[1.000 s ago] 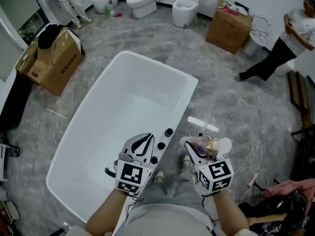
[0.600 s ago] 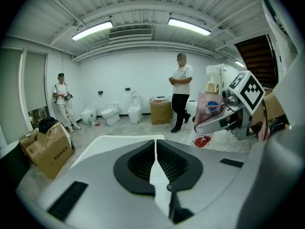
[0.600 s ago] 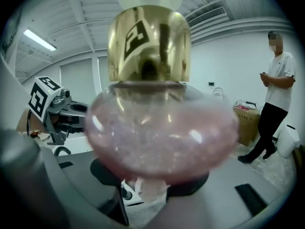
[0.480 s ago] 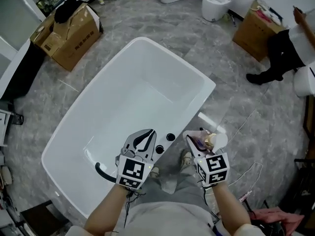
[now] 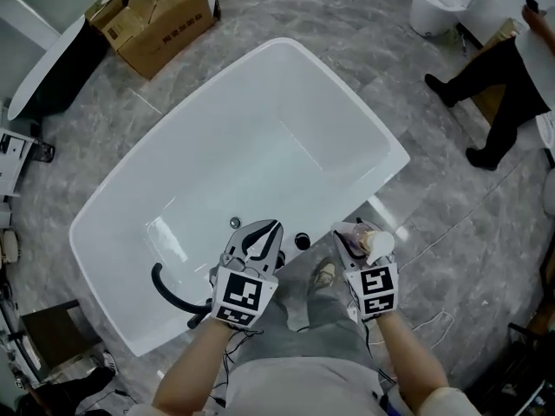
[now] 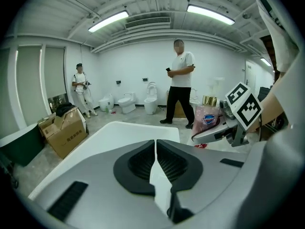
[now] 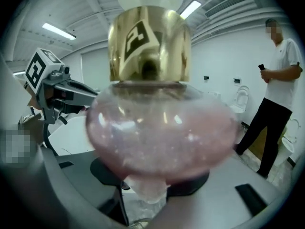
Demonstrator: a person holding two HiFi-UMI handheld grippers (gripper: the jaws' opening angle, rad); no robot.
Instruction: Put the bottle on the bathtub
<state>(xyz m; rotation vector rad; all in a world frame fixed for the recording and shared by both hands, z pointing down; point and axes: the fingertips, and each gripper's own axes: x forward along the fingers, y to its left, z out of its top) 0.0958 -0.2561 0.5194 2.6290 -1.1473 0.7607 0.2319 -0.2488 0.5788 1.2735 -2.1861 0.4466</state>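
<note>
The white bathtub [image 5: 342,102] fills the middle of the head view. The bottle [image 5: 375,243] has a pink see-through body, a gold collar and a white cap. My right gripper [image 5: 347,234] is shut on it and holds it over the floor, just off the tub's near rim. In the right gripper view the bottle [image 7: 162,137] blocks most of the picture. My left gripper [image 5: 270,230] is shut with nothing in it, over the near rim beside the black tap knobs [image 5: 301,241]. From the left gripper view the bottle [image 6: 208,117] shows at the right.
A black spout [image 5: 169,291] curves over the tub's near end, and a drain [image 5: 234,224] sits inside. A cardboard box [image 5: 160,16] stands at the far left, a toilet [image 5: 438,7] at the far right. A person [image 5: 494,63] walks at the right. A cable [image 5: 434,323] lies on the floor.
The head view has swung, so the tub now sits higher and its near end with the black spout shows. Both grippers keep their states. The person at the right has walked closer.
</note>
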